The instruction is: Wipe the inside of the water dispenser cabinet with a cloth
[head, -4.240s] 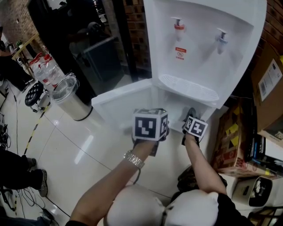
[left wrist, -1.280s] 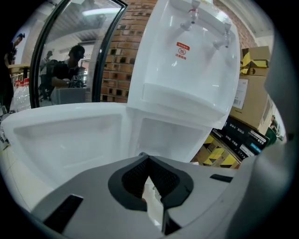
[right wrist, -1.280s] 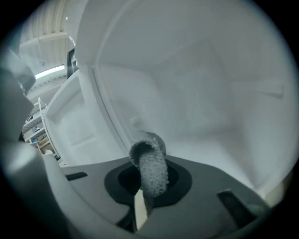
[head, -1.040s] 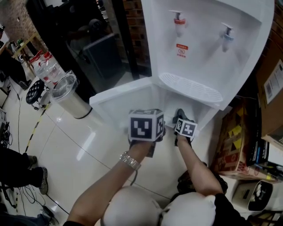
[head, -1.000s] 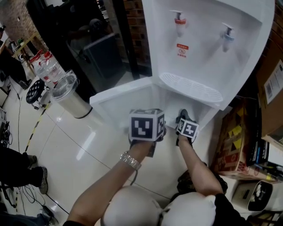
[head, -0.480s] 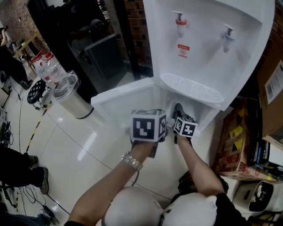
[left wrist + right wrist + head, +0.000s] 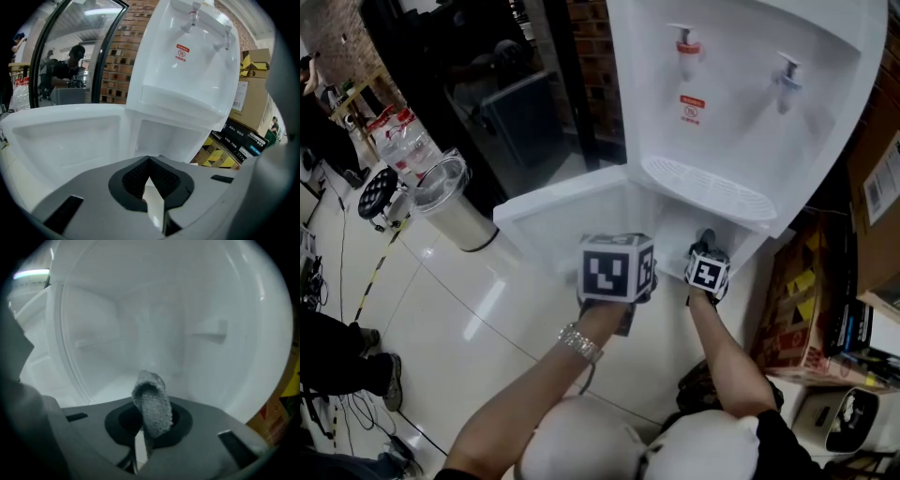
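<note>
The white water dispenser [image 7: 741, 103] stands with its lower cabinet door [image 7: 553, 206] swung open to the left. My right gripper [image 7: 706, 272] sits at the cabinet opening, under the drip tray. In the right gripper view it [image 7: 147, 405] is shut on a folded grey cloth [image 7: 152, 401], which sticks up in front of the white cabinet interior [image 7: 154, 324]. My left gripper [image 7: 617, 267] hovers just outside the cabinet beside the right one. In the left gripper view it [image 7: 150, 163] is shut with nothing held, facing the open door [image 7: 61, 136].
A steel bin [image 7: 450, 211] with a clear liner stands on the tiled floor to the left, water bottles [image 7: 394, 141] behind it. Cardboard boxes [image 7: 872, 187] crowd the dispenser's right side. A small ledge [image 7: 211, 329] juts from the cabinet's right inner wall.
My right gripper has shifted to the right and slightly down along the cabinet opening with the cloth. The left gripper has barely moved.
</note>
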`<state>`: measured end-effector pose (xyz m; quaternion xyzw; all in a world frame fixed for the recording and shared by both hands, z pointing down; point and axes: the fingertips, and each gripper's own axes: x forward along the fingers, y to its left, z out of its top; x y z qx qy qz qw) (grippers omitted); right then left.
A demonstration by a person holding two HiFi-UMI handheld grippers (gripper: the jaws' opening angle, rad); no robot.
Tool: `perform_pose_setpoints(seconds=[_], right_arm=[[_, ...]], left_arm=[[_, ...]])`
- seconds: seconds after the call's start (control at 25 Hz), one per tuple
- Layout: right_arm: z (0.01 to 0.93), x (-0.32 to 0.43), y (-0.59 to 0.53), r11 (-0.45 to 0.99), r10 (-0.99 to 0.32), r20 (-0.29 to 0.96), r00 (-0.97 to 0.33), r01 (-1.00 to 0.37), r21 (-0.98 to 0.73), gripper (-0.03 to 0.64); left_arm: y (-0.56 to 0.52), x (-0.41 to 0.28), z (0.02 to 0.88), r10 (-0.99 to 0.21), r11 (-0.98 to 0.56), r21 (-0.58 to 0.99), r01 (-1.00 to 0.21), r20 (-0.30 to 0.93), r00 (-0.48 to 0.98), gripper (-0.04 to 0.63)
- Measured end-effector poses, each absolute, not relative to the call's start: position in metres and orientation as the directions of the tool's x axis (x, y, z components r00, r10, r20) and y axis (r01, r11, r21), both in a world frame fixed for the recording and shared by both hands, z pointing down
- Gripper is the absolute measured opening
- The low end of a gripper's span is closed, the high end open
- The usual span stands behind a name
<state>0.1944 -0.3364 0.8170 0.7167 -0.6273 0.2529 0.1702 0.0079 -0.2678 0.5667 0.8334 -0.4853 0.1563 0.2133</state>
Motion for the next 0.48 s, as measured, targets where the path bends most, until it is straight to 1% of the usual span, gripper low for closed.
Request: perform_pose_setpoints(seconds=[0.08, 0.16, 0.36, 0.48], right_arm=[[0.806, 0.191, -0.335, -0.155, -0.83, 0.548, 0.103, -0.987, -0.05, 0.02], [0.795, 0.179, -0.34, -0.123, -0.854, 0.515, 0.069, -0.99, -0.072, 0.02], [0.785, 0.118, -0.358, 0.088, -0.873, 0.454, -0.181, -0.972, -0.219, 0.02], [0.787, 0.101, -0.364, 0.127, -0.851, 0.471, -0.232, -0.962, -0.243, 0.02]], left_arm=[[-0.267, 0.011, 0.568, -0.737, -0.444, 0.204, -0.872, 0.47, 0.485, 0.002], [-0.268, 0.011, 0.568, -0.738, -0.444, 0.204, -0.873, 0.47, 0.485, 0.002], [-0.268, 0.005, 0.569, -0.742, -0.434, 0.206, -0.877, 0.471, 0.478, 0.003], [-0.268, 0.004, 0.57, -0.741, -0.432, 0.209, -0.877, 0.473, 0.477, 0.002]])
